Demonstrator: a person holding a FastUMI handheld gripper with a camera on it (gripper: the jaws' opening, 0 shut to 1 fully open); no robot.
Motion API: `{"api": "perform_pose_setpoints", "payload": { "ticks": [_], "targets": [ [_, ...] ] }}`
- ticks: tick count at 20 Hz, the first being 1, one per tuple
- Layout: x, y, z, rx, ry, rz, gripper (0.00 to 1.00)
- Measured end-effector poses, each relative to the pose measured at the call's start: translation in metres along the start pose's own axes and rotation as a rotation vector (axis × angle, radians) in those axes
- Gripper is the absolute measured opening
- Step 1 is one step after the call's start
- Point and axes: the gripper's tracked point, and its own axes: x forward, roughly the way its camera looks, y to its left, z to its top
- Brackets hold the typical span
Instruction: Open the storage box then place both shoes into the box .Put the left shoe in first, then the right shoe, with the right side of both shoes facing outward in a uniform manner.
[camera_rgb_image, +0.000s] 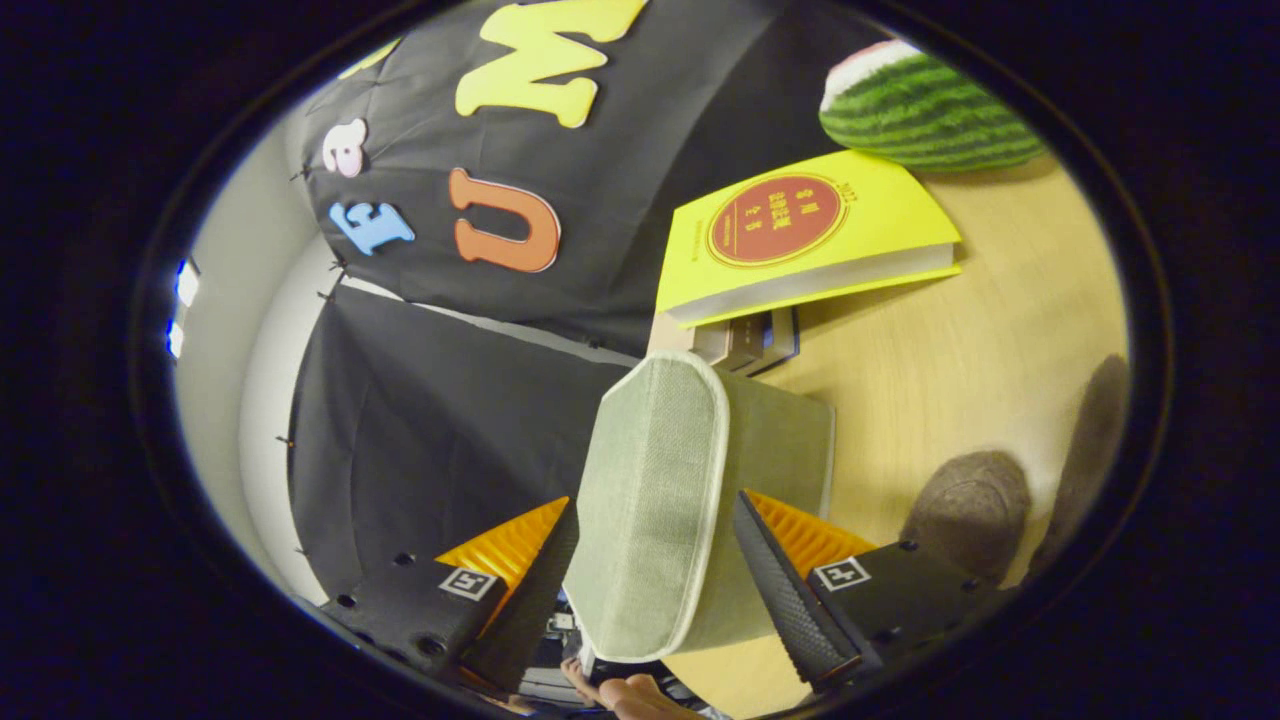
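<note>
Two fingers (655, 560) are spread apart here, one on each side of the storage box (690, 500). The box sits right between them, but whether the pads actually press on the fabric I honestly can't tell; the one on the desk side looks like it's right up against the box wall, and the other looks just beside the lid (650, 500).

The box is a pale green woven fabric thing with a lighter trim running around the rounded lid edge. The whole view is rolled sideways, so the lid faces toward the booth's black cloth wall (450, 420) and the box body sits toward the desk (950, 360). Whether the lid is shut or slightly lifted isn't clear from this angle.

Beyond the box, further along the light wooden desk, there's a thick yellow book (810, 235) with a red round emblem on the cover. It lies on top of a darker flat item (750, 340) that peeks out just past the box. Further on is a plush watermelon slice (925, 105), green striped with a bit of white and pink at one end.

Off beside the desk-side finger, there are two brownish felt-looking shoes (975, 505), close together on the desk.

Someone's hand (625, 695) shows just below the box, near the base of the fingers.
</note>
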Motion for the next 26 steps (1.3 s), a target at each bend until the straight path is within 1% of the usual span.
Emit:
{"api": "perform_pose_setpoints", "payload": {
  "ticks": [1, 3, 6, 8, 10, 11, 12, 13, 14, 15, 16, 17, 20, 21, 22, 23, 25, 26],
  "targets": [
    [0.004, -0.008, -0.002, 0.002, 0.013, -0.022, 0.99],
    [0.012, -0.01, 0.001, 0.027, 0.023, -0.009, 0.99],
    [0.019, -0.007, -0.001, 0.061, 0.027, 0.036, 0.99],
    [0.025, 0.0, -0.009, 0.072, 0.057, 0.073, 0.98],
    [0.029, -0.001, -0.015, 0.082, 0.082, 0.079, 0.96],
    [0.031, -0.004, -0.017, 0.088, 0.083, 0.067, 0.88],
    [0.03, -0.006, -0.02, 0.09, 0.094, 0.056, 0.81],
    [0.03, -0.006, -0.017, 0.1, 0.078, 0.05, 0.69],
    [0.028, -0.007, -0.016, 0.09, 0.073, 0.049, 0.69],
    [0.026, -0.007, -0.017, 0.09, 0.078, 0.051, 0.65],
    [0.023, -0.007, -0.015, 0.094, 0.072, 0.05, 0.64],
    [0.02, -0.007, -0.013, 0.095, 0.061, 0.047, 0.6],
    [0.01, -0.002, -0.006, 0.074, 0.017, 0.028, 0.37],
    [0.006, 0.002, -0.007, 0.058, 0.009, 0.023, 0.27],
    [0.004, 0.006, -0.006, 0.045, 0.005, 0.025, 0.23],
    [-0.001, 0.013, -0.006, 0.043, 0.003, 0.031, 0.15],
    [-0.005, 0.017, -0.003, 0.022, -0.008, 0.006, 0.06],
    [-0.006, 0.021, -0.004, 0.01, -0.004, -0.003, 0.06]
  ]
}}
